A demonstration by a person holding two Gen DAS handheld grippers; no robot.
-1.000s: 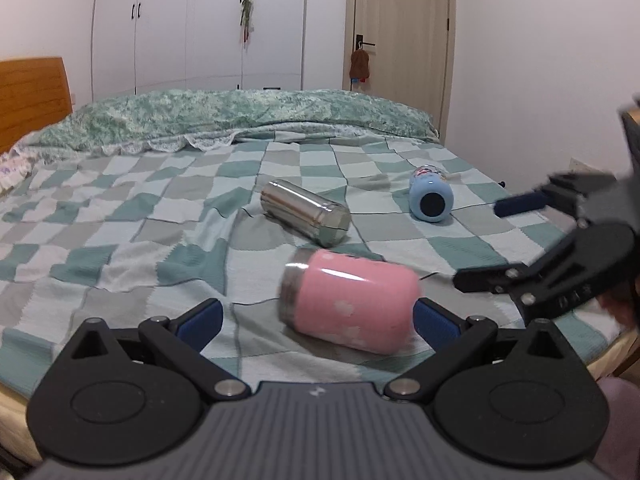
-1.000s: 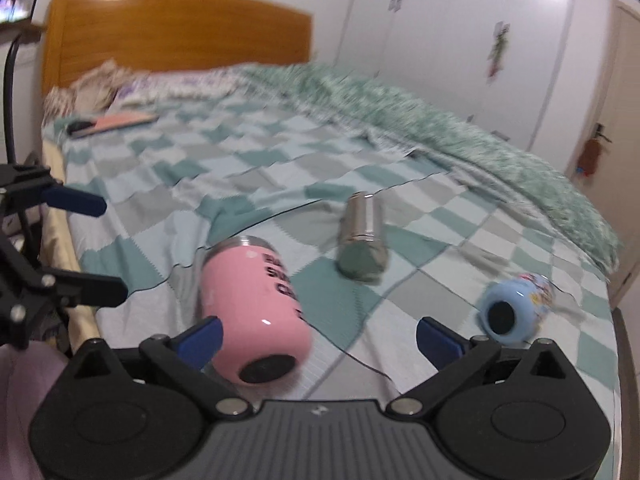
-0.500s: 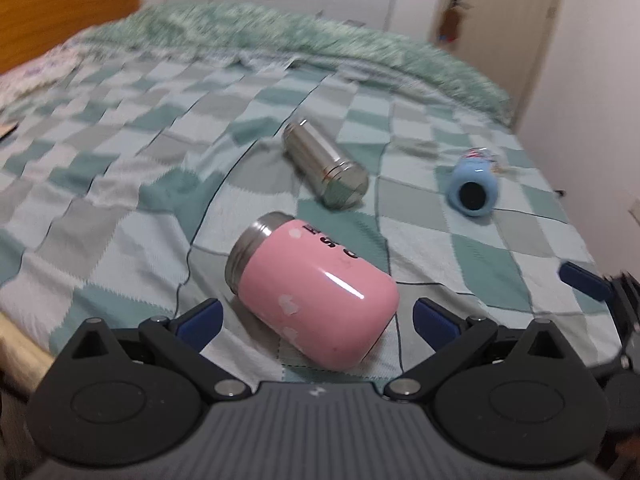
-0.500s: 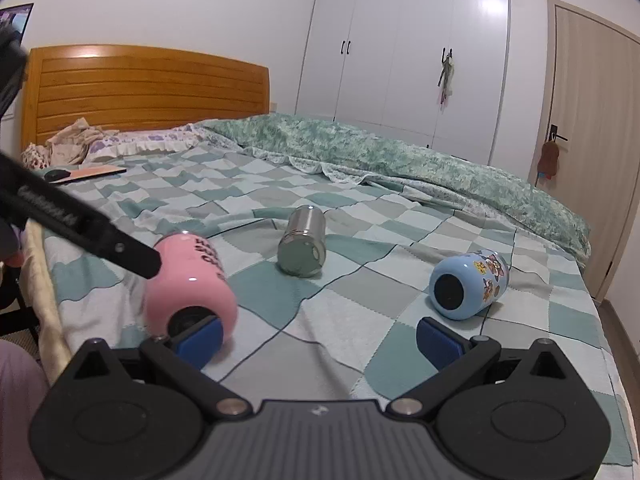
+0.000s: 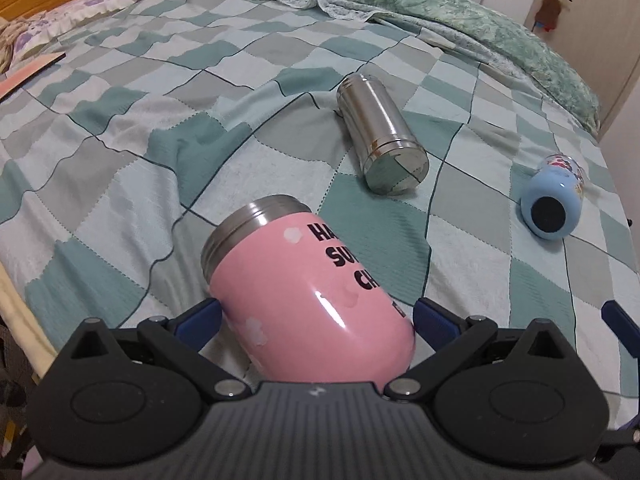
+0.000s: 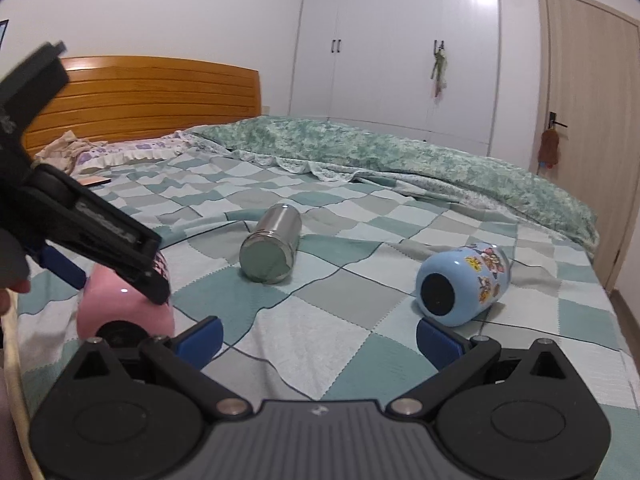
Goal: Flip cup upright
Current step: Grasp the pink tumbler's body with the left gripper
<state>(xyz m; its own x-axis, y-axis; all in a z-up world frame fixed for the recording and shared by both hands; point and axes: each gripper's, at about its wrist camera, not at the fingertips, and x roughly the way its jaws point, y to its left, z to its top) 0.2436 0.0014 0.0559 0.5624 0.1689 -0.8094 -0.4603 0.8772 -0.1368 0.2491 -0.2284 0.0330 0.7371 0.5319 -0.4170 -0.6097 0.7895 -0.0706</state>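
Note:
A pink cup [image 5: 304, 300] with black lettering and a steel rim lies on its side on the checked bedspread. My left gripper [image 5: 316, 320] is open, with the cup's base end between its blue pads; I cannot tell whether they touch it. In the right wrist view the pink cup [image 6: 120, 308] lies at the lower left, partly hidden by the left gripper's body. My right gripper [image 6: 318, 338] is open and empty, low over the bed, apart from the cups.
A steel cup [image 5: 380, 136] lies on its side mid-bed, also in the right wrist view [image 6: 274, 248]. A light blue cup [image 5: 554, 206] with stickers lies on its side at the right [image 6: 464, 284]. A wooden headboard [image 6: 152, 100] stands behind. The bed edge [image 5: 20, 320] runs at the left.
My left gripper has moved down and forward, so the pink cup now sits between its pads. My right gripper has moved a little closer to the steel and blue cups.

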